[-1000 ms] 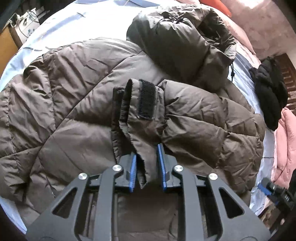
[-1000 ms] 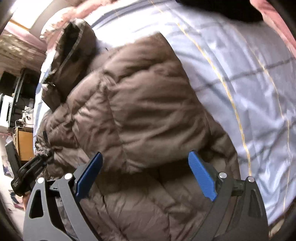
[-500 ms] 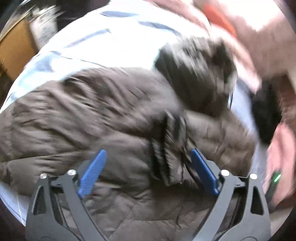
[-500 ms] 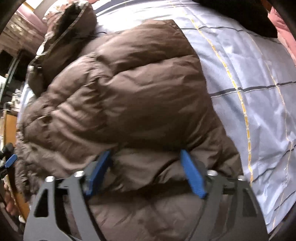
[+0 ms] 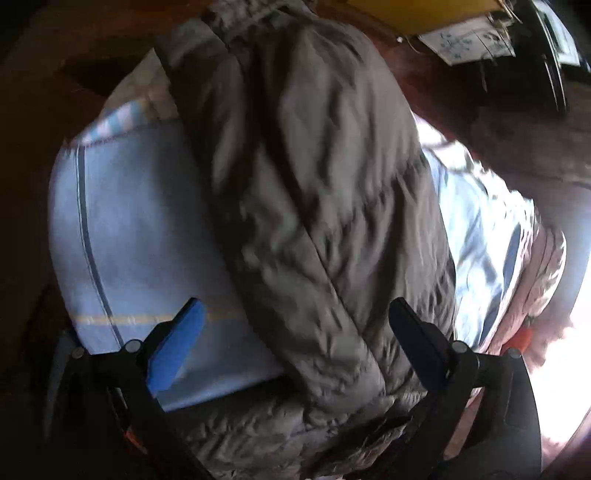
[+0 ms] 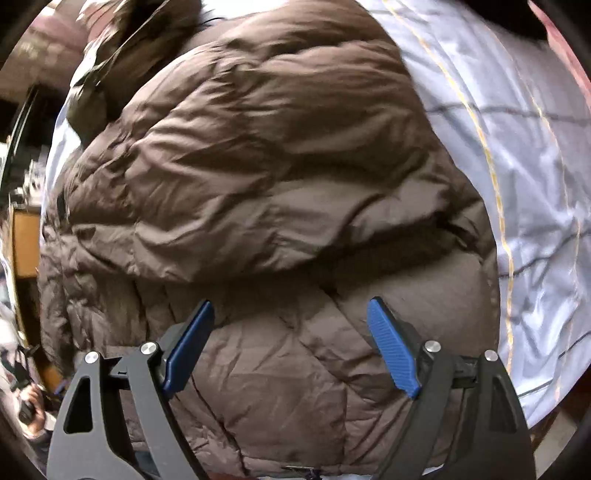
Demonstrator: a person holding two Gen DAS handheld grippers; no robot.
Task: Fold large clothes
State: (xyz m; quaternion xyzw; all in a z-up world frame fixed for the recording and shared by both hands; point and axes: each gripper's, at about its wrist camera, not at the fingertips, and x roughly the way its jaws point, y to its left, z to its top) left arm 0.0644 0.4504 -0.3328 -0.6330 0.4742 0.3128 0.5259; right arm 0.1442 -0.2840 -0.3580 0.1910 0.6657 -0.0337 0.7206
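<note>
A brown puffer jacket lies spread on the light-blue bed sheet, one sleeve folded across its body and its hood at the far end. My right gripper hovers open just above the jacket's lower body, its blue pads apart and off the cloth. The left wrist view is blurred. It shows the jacket running from top to bottom over the sheet. My left gripper is over the jacket's near part. Its jaws are opening wide and nothing is gripped between them.
The bed's edge and dark floor lie to the left in the left wrist view. A pink quilt bunches at the right, and yellow furniture stands at the top. A wooden cabinet is beside the bed.
My left gripper let go of the sleeve cuff, opened wide, rolled and swung off to another side of the jacket. My right gripper narrowed slightly and drew closer over the jacket.
</note>
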